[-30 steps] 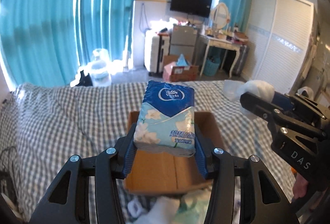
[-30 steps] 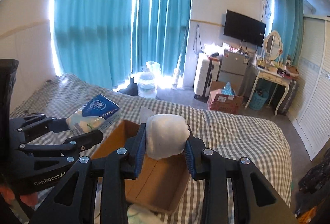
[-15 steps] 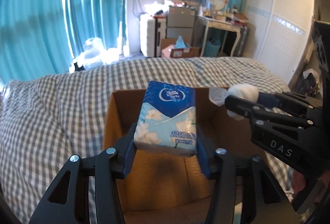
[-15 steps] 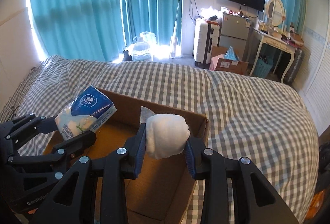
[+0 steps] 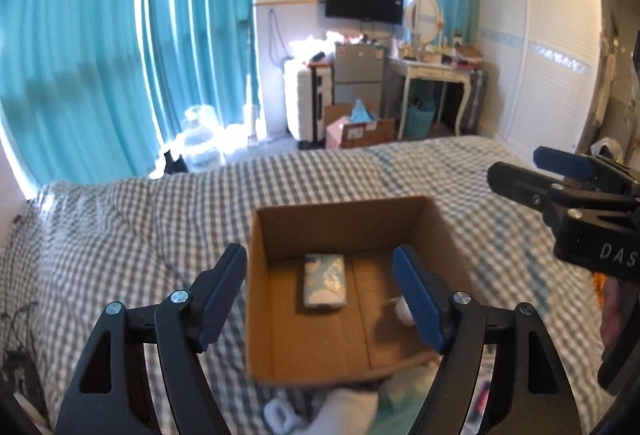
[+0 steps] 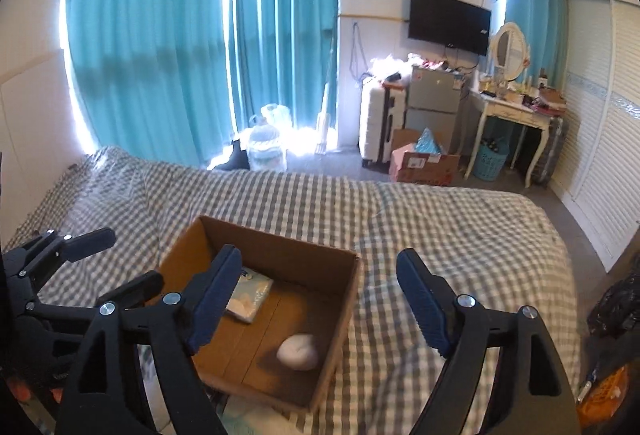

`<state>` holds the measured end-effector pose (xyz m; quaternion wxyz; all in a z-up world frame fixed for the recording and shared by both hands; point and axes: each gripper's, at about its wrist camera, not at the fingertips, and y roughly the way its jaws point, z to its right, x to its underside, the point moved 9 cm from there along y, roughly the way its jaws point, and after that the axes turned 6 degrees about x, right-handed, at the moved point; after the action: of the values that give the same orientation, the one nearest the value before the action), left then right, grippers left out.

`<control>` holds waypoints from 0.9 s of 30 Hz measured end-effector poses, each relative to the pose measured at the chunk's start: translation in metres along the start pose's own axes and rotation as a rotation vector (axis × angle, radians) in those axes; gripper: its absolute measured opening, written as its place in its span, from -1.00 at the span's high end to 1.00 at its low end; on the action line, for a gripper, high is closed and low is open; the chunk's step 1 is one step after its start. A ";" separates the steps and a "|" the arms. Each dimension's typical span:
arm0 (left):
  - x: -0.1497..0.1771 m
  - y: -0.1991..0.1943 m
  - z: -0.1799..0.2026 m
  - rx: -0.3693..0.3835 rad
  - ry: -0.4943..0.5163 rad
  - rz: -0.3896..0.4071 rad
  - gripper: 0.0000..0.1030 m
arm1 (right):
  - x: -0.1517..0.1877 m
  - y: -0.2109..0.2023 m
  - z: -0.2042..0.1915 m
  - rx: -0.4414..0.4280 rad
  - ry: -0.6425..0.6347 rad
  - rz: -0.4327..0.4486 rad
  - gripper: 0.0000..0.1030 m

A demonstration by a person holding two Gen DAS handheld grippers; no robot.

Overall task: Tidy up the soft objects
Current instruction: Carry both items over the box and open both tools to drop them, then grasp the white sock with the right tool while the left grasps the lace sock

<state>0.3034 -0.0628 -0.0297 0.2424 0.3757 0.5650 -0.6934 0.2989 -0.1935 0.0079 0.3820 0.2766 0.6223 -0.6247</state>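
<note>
An open cardboard box sits on the checked bed; it also shows in the right wrist view. A blue-and-white tissue pack lies flat on the box floor, also seen in the right wrist view. A white soft ball lies in the box's near right corner, partly hidden behind a finger in the left wrist view. My left gripper is open and empty above the box. My right gripper is open and empty above the box's right edge, and shows at right in the left wrist view.
More soft white and pale green items lie on the bed at the box's near side. The checked bedspread spreads all around. Beyond the bed stand a water jug, a suitcase, a carton, a dressing table and a wardrobe.
Both grippers have opened and risen above the box. The tissue pack and the white ball left the jaws and now lie on the box floor.
</note>
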 end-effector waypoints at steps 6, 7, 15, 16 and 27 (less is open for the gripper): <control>-0.008 -0.074 0.007 -0.004 0.013 0.073 -0.65 | -0.001 -0.078 0.004 0.033 -0.020 0.051 -0.84; -0.009 -0.088 0.009 -0.002 0.018 0.091 -0.67 | -0.001 -0.088 0.002 0.040 -0.031 0.061 -0.85; 0.025 -0.137 0.008 -0.029 0.015 0.100 -0.83 | 0.046 -0.139 -0.032 -0.011 -0.104 0.041 -1.00; 0.034 -0.137 0.007 -0.032 0.012 0.092 -0.83 | 0.057 -0.139 -0.038 -0.018 -0.109 0.030 -1.00; 0.168 -0.077 -0.024 -0.053 -0.071 -0.083 -0.82 | 0.179 -0.077 -0.091 -0.079 -0.162 -0.086 -1.00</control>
<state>0.1497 -0.0060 -0.1189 0.2432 0.3207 0.5893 -0.7005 0.1245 -0.1322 -0.1027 0.4144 0.1829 0.6248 -0.6359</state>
